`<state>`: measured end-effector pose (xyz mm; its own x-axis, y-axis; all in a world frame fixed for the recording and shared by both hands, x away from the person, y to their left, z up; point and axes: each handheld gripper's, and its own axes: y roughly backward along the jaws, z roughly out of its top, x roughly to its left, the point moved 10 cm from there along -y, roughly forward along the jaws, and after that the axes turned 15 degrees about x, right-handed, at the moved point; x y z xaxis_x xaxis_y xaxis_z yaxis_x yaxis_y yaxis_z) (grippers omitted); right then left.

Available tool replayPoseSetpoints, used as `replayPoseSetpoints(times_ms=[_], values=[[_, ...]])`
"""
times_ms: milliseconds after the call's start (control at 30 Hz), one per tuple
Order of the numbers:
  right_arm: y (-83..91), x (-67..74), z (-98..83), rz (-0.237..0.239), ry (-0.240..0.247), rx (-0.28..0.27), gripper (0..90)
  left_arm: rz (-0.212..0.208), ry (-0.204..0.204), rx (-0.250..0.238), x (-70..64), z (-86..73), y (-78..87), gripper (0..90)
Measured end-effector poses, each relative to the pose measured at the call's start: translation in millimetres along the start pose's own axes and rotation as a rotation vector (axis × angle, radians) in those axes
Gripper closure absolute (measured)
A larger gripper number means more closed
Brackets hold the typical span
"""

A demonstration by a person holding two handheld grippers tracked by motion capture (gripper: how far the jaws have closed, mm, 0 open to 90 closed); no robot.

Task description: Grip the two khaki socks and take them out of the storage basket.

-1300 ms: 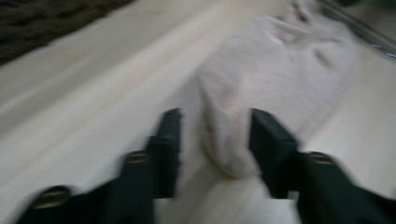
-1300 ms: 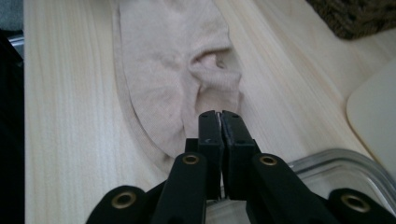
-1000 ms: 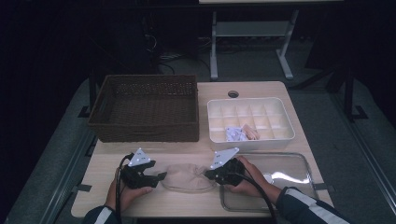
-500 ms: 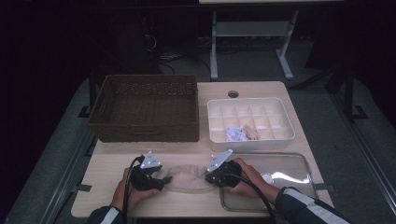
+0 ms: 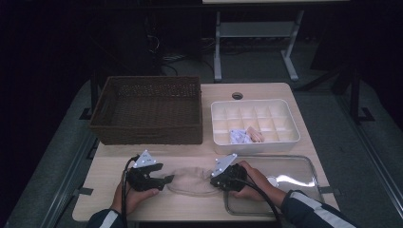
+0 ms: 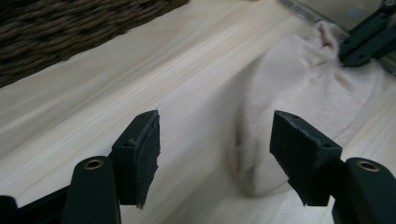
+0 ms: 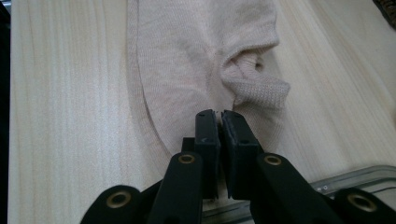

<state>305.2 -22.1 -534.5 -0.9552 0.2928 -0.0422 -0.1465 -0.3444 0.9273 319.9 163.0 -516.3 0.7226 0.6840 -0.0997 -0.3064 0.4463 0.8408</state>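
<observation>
Beige sock point(image 5: 192, 179) lies between the open left gripper point(image 5: 167, 179) and the right gripper point(image 5: 214, 180) pinching it.

a dark woven wicker basket point(image 5: 147, 110) sits at the far left of a light wooden table point(image 5: 266, 90). to its right stands a white divided organiser tray point(image 5: 254, 119) holding two small rolled items point(image 5: 246, 136) in its near compartments. a clear plastic lid point(image 5: 290, 172) lies flat at the near right edge.

Pale wooden tabletop point(image 5: 157, 154)
On it lie a wicker basket point(image 5: 149, 110), a white divided tray point(image 5: 255, 125), a clear lid point(image 5: 290, 178) and a beige sock point(image 5: 192, 180).
</observation>
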Motion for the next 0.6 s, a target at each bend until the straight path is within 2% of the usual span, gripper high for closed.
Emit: replayPoseSetpoints(times_ms=[67, 133, 167, 333, 400, 467, 600], values=[[-0.1, -0.9, -0.4, -0.006, 0.007, 0.006, 84.4, -0.005, -0.011, 0.005, -3.4, 1.9, -3.2, 33.2], [-0.3, -1.0, -0.2, -0.008, 0.008, 0.006, 84.3, 0.009, -0.030, 0.035, -4.5, 0.6, -9.0, 33.2], [-0.3, -1.0, -0.1, -0.008, 0.008, 0.006, 84.2, 0.002, -0.042, 0.061, -5.7, -1.8, -13.4, 33.8], [0.5, -1.7, -0.2, -0.015, 0.006, 0.005, 82.5, -0.006, -0.054, 0.100, -7.8, -6.7, -21.1, 34.8], [2.6, 0.0, 1.4, -0.008, 0.003, -0.011, 83.9, 0.010, -0.066, 0.103, -7.8, -6.9, -21.7, 34.6], [9.3, 0.4, 7.0, -0.021, 0.000, -0.047, 89.2, 0.017, -0.073, 0.109, -8.0, -7.5, -21.5, 34.4], [16.8, 4.4, 24.9, -0.026, 0.022, -0.101, 89.7, 0.017, -0.078, 0.109, -8.4, -7.4, -21.5, 35.7]])
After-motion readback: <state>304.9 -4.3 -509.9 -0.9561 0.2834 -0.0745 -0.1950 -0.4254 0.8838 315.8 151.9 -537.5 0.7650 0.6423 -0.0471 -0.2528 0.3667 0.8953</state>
